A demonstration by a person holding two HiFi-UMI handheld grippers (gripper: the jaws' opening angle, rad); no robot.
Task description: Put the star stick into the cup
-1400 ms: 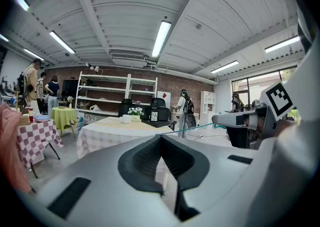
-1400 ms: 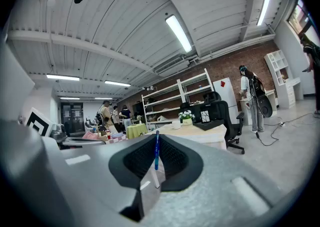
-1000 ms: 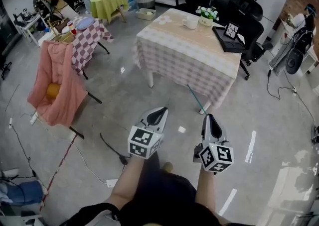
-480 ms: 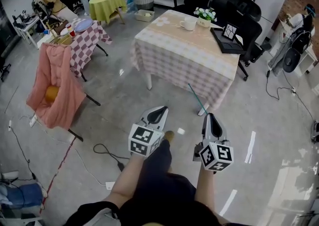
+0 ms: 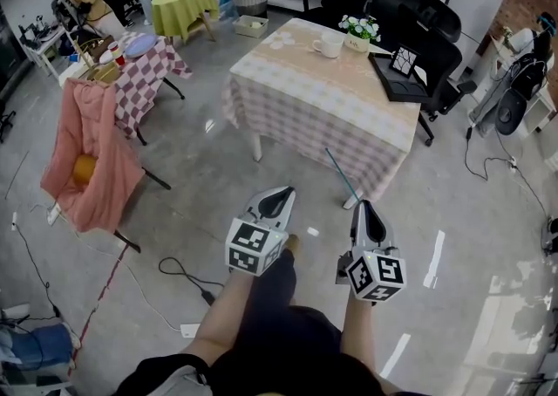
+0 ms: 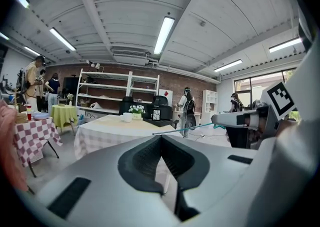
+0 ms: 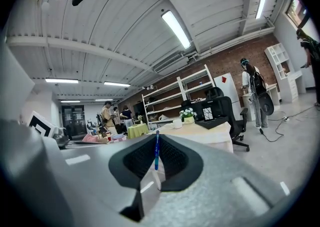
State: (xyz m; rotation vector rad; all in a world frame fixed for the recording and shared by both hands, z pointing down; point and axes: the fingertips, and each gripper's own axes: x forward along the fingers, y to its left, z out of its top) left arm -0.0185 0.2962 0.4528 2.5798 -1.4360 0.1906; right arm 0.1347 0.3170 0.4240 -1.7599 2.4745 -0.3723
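Observation:
A white cup [image 5: 330,44] stands at the far end of a checked-cloth table [image 5: 324,112], several steps ahead of me. The cup [image 6: 127,116] shows small in the left gripper view, and the cup [image 7: 176,123] is also small in the right gripper view. My right gripper [image 5: 364,204] is shut on a thin teal star stick [image 5: 342,174], which points forward and up toward the table. The stick [image 7: 156,148] stands pinched between the jaws. My left gripper [image 5: 283,191] is shut with nothing in it, held beside the right one above the floor.
On the table are a flower pot [image 5: 362,28] and a black laptop [image 5: 397,70]. Black office chairs [image 5: 410,10] stand behind it. A chair draped in pink cloth [image 5: 83,154] and a small checked table [image 5: 144,67] are at the left. A cable [image 5: 179,270] lies on the floor.
The table and room have shifted a little in the head view as I step forward. Both grippers keep their pose, and the stick stays in the right one.

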